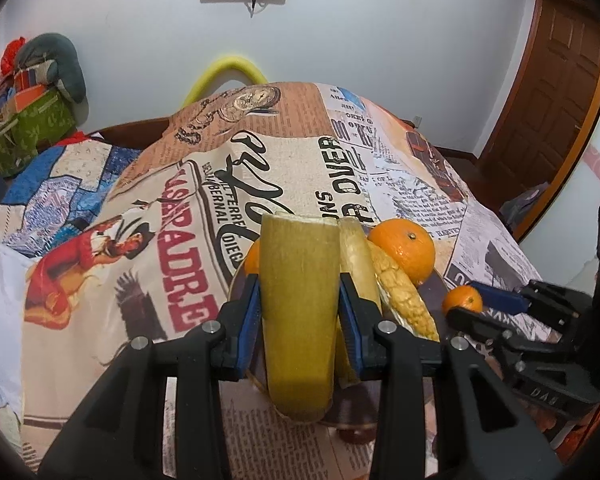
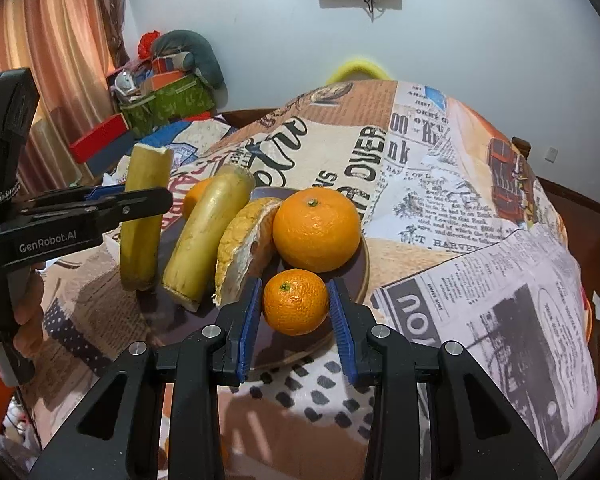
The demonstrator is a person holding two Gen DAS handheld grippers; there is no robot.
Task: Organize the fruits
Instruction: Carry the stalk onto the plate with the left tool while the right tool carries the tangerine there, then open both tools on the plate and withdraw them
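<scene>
My left gripper [image 1: 299, 296] is shut on a yellow-green cut stalk piece [image 1: 298, 320], held over the left edge of a dark round plate [image 2: 362, 268]; the stalk piece also shows in the right wrist view [image 2: 142, 220]. My right gripper [image 2: 295, 300] is shut on a small orange [image 2: 295, 302] over the plate's near side. On the plate lie a second stalk piece [image 2: 208, 236], a pale yellow pomelo wedge [image 2: 240, 248], a large orange [image 2: 316, 230] and another orange [image 2: 194, 198] behind.
The plate sits on a bed or table covered by a newspaper-print cloth [image 2: 440, 184]. A green basket with clutter [image 2: 168, 100] stands at the far left by a curtain. A wooden door [image 1: 540, 100] is at the right. A yellow loop [image 1: 224, 76] rises behind the cloth.
</scene>
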